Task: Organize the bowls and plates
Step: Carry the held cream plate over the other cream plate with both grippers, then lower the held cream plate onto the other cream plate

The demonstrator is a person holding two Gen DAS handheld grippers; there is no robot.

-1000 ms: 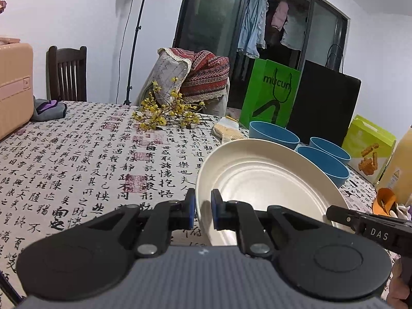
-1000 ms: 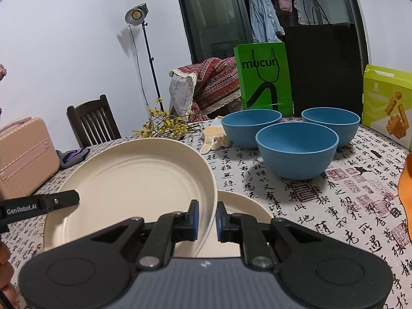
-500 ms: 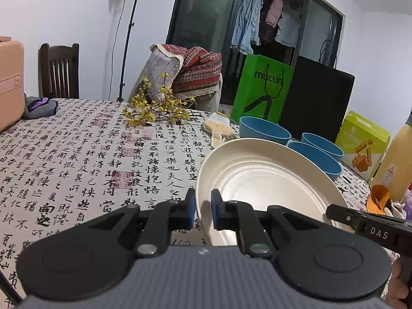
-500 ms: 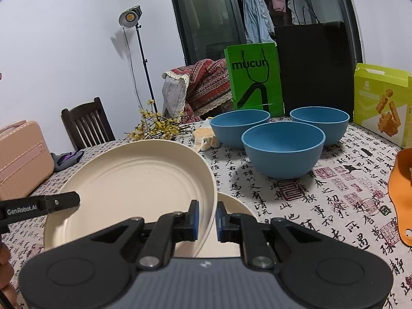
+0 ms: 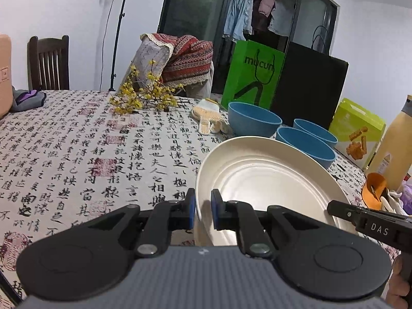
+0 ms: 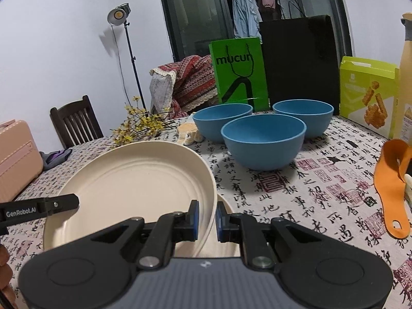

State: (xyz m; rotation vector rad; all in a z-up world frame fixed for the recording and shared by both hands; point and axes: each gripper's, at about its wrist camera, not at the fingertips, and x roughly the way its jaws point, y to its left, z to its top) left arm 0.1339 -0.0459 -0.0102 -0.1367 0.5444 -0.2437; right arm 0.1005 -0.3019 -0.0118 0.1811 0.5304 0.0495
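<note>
A cream plate (image 5: 270, 180) hangs tilted just above the table, held from both sides. My left gripper (image 5: 203, 212) is shut on its left rim. My right gripper (image 6: 207, 217) is shut on the right rim of the same plate (image 6: 134, 182). Under it a second cream plate (image 6: 224, 244) lies on the tablecloth, mostly hidden. Three blue bowls stand close together beyond: the nearest (image 6: 262, 144), one behind on the left (image 6: 221, 121), one on the right (image 6: 303, 117). They also show in the left wrist view, the nearest bowl (image 5: 306, 145) just past the held plate.
Yellow flowers (image 5: 144, 97) and knitted gloves (image 5: 209, 118) lie left of the bowls. A green bag (image 6: 239, 74) and a black bag (image 6: 298, 61) stand behind them. At the right are a snack box (image 6: 368, 92), a bottle (image 5: 391, 152) and an orange utensil (image 6: 394, 185). A pink suitcase (image 6: 18, 154) sits far left.
Both grippers have carried the held plate a little lower and closer to the table; the bowls and bags have shifted in both views. Both grips are unchanged.
</note>
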